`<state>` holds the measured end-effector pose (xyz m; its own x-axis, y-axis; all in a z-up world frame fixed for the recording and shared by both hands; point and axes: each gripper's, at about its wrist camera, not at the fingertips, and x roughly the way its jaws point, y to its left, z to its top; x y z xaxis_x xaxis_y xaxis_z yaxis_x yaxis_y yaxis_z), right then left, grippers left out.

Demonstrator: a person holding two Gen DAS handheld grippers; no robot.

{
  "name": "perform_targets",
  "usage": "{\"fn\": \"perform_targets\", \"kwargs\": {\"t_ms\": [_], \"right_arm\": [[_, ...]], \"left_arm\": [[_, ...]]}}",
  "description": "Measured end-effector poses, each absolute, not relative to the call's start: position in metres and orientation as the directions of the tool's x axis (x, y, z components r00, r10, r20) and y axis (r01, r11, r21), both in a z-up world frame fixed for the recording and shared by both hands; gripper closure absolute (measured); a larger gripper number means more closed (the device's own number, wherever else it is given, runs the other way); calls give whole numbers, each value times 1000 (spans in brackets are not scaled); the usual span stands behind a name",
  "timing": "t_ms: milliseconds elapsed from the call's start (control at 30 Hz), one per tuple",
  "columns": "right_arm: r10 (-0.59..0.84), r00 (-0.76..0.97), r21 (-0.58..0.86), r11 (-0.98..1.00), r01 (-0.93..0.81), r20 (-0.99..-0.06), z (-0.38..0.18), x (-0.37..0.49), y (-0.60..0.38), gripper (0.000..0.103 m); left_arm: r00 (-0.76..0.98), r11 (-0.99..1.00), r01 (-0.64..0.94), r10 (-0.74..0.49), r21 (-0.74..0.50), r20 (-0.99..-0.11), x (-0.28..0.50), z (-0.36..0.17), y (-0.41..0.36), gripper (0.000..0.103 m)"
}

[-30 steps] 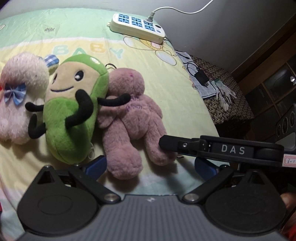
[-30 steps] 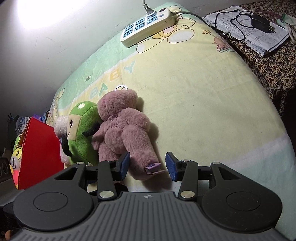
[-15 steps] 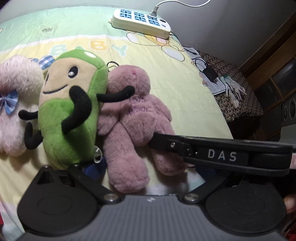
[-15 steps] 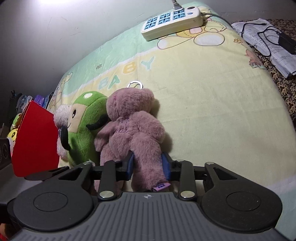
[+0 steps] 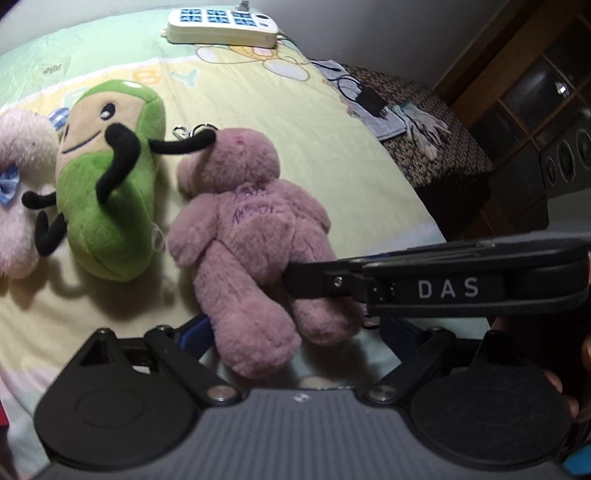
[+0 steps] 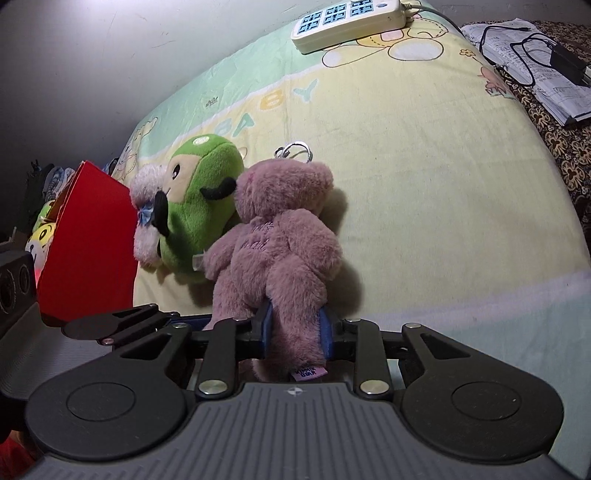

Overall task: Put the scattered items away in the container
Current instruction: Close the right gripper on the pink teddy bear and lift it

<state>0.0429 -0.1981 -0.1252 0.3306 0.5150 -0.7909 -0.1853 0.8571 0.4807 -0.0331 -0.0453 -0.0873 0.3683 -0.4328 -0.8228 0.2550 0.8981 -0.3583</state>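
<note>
A mauve plush bear [image 5: 255,236] lies on its back on the yellow baby blanket [image 5: 258,96]. My right gripper [image 6: 294,330] is shut on one leg of the bear [image 6: 284,251]; it shows side-on in the left wrist view [image 5: 369,284]. My left gripper [image 5: 295,332] is open, its blue pads on either side of the bear's feet. A green plush [image 5: 110,177] lies left of the bear, one black arm over the bear's head. A pale pink plush [image 5: 18,192] lies further left. The red container [image 6: 88,243] stands left of the plush toys.
A white power strip [image 5: 221,24] lies at the far end of the blanket [image 6: 424,166]. A patterned cloth [image 5: 436,147] to the right carries a charger, papers and gloves. Dark cabinets [image 5: 535,92] stand beyond it. More toys [image 6: 42,229] show behind the red container.
My right gripper has moved forward and closed on the bear's leg. The bear has slid right and away from the green plush. The left gripper has come closer to the bear's feet.
</note>
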Motion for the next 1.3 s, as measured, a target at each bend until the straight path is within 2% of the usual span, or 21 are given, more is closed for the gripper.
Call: {"fn": "perform_targets", "kwargs": {"t_ms": [233,333,533,600,633,800,933,1200,1300], "right_arm": [[509,265,470,860,-199,-819,-128,-1,-202,75],[515,269,479,857,-189,-814,-128,-11,-205,74],[517,348,511,852,-117,-782,-129,-7,-211,67],[524,365,528,844,-97,-770,-131,-3,-213,61],[534,365,543,835,-86,-763,-132,0,-214,55],[568,373,592,804,-59,-734,-134,6,-217,54],[576,417,608,791,-66,-704,-128,9,-222,37],[593,393,627,777,-52,-703,-143,25,-212,41],[585,385,605,792,-81,-714,-140,23,-210,47]], "left_arm": [[268,848,372,-488,-378,-831,-75,-87,-50,10],[260,847,355,-497,-396,-828,-84,-90,-46,10],[367,891,278,-444,-359,-817,-76,-89,-36,8],[378,897,278,-431,-344,-819,-71,-89,-39,8],[389,902,280,-419,-328,-821,-67,-90,-43,8],[404,915,287,-385,-284,-830,-58,-92,-47,5],[404,912,282,-393,-296,-826,-54,-92,-46,6],[410,918,298,-372,-264,-832,-48,-93,-58,6],[404,918,296,-371,-264,-836,-49,-92,-61,8]]}}
